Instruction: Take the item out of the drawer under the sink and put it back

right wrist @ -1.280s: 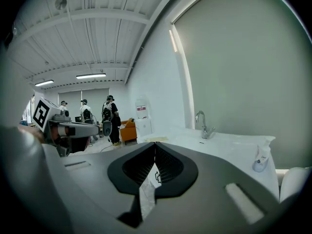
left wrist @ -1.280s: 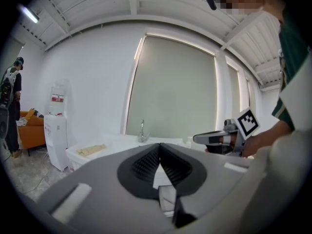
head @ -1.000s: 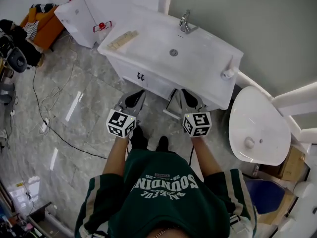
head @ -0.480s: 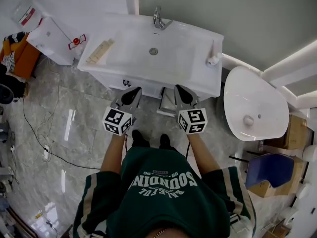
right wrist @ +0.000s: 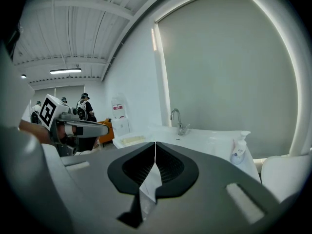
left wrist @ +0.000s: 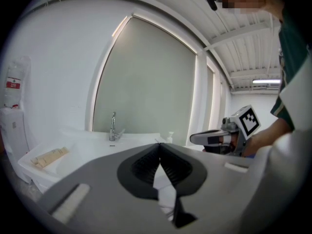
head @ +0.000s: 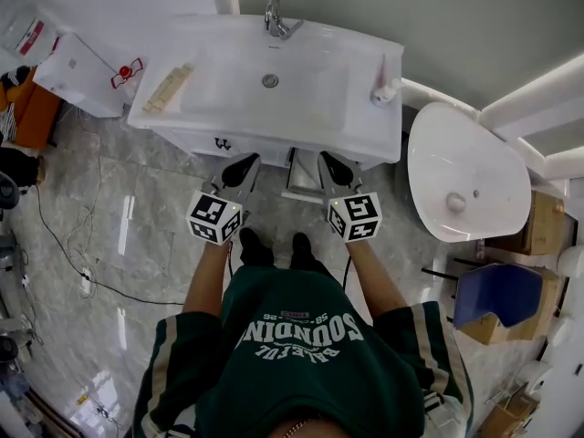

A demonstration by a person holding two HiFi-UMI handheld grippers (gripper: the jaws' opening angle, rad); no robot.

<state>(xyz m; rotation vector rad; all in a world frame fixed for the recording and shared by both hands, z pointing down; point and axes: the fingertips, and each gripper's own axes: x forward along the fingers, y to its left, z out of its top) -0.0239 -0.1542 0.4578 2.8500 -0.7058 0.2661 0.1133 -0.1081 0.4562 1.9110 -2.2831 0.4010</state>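
A white sink vanity (head: 347,140) stands in front of me, with a small dark handle (head: 222,142) on its front left. The drawer's item is not visible. Between the grippers, a white panel (head: 299,179) juts out under the vanity; I cannot tell whether it is a drawer. My left gripper (head: 248,162) is shut and empty, its tips just short of the vanity front. My right gripper (head: 327,160) is likewise shut and empty beside it. In the left gripper view the jaws (left wrist: 158,144) meet at the tips; so do the jaws (right wrist: 155,143) in the right gripper view.
On the counter are a faucet (head: 274,16), a soap bottle (head: 383,88) and a wooden block (head: 167,88). A toilet (head: 465,185) stands right of the vanity, a white dispenser (head: 78,67) left. A cable (head: 82,245) runs over the tiled floor. People stand far behind (right wrist: 85,106).
The head view has swung so the vanity now sits squarely ahead and closer. Both grippers have come nearer its front, side by side, and stay shut.
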